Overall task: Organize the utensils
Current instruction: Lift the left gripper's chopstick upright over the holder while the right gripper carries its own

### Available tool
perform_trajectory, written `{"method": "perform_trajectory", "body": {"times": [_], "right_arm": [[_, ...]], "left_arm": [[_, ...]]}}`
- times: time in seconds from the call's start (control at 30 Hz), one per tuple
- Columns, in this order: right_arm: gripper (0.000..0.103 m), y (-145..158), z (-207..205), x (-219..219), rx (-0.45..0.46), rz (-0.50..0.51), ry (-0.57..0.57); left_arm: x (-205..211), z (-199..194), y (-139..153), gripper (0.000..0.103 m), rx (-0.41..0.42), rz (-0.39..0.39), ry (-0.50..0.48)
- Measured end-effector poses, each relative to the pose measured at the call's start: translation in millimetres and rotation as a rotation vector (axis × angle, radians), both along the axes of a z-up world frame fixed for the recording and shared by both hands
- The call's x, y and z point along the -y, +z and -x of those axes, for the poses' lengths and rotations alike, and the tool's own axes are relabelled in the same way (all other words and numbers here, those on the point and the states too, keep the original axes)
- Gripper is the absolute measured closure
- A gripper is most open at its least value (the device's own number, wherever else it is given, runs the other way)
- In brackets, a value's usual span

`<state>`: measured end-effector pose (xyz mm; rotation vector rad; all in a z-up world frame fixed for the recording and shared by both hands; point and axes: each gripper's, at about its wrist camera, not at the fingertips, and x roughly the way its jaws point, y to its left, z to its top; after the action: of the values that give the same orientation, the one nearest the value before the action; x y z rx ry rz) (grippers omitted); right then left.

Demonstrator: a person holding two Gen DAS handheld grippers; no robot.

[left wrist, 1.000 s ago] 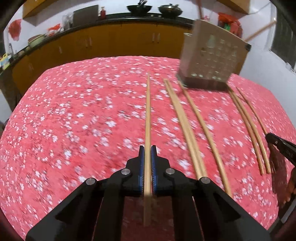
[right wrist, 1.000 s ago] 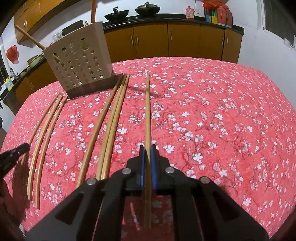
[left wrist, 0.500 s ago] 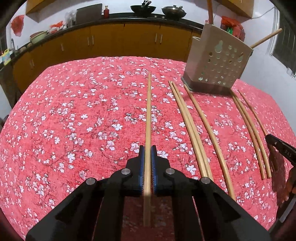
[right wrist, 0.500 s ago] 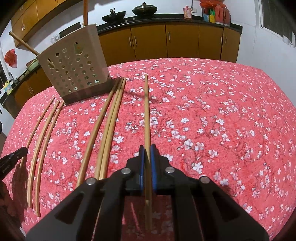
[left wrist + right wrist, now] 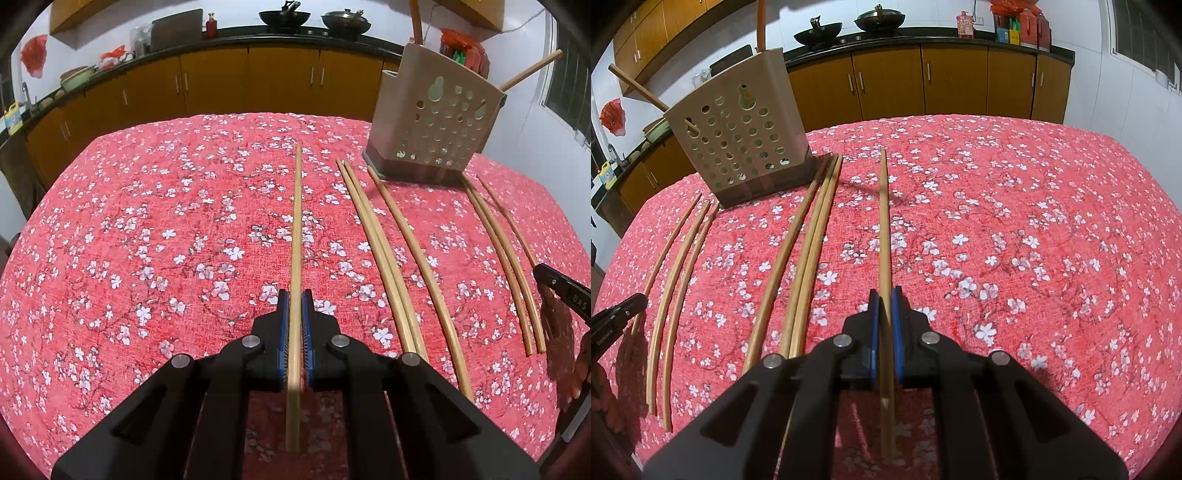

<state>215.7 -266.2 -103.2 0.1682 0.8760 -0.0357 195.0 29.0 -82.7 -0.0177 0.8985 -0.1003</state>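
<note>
My left gripper [image 5: 294,295] is shut on a wooden chopstick [image 5: 296,221] that points straight ahead over the red floral table. My right gripper [image 5: 885,293] is shut on another wooden chopstick [image 5: 884,221], also pointing ahead. A beige perforated utensil holder [image 5: 437,122] stands at the far side, with two chopsticks sticking out of it; it also shows in the right wrist view [image 5: 738,136]. Several loose chopsticks [image 5: 391,258] lie on the cloth between the two grippers, and again in the right wrist view [image 5: 801,251].
The table wears a red cloth with white blossoms [image 5: 166,240]. Orange kitchen cabinets [image 5: 240,81] and a dark counter with woks stand behind it. The other gripper's tip shows at the right edge [image 5: 561,290] and at the left edge [image 5: 617,314].
Both grippers have lifted slightly with their chopsticks, and the holder looks a little nearer in each view. The loose chopsticks have not moved.
</note>
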Motion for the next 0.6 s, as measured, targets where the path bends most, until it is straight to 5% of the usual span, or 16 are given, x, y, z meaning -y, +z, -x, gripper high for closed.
{"method": "perform_trajectory", "body": {"times": [0.6], "right_arm": [[0.094,0.2,7.3,-2.7,-0.002,0.01,0.002]], "left_arm": [[0.1,3.5,0.5,0.094,0.001,-0.002,0.001]]}}
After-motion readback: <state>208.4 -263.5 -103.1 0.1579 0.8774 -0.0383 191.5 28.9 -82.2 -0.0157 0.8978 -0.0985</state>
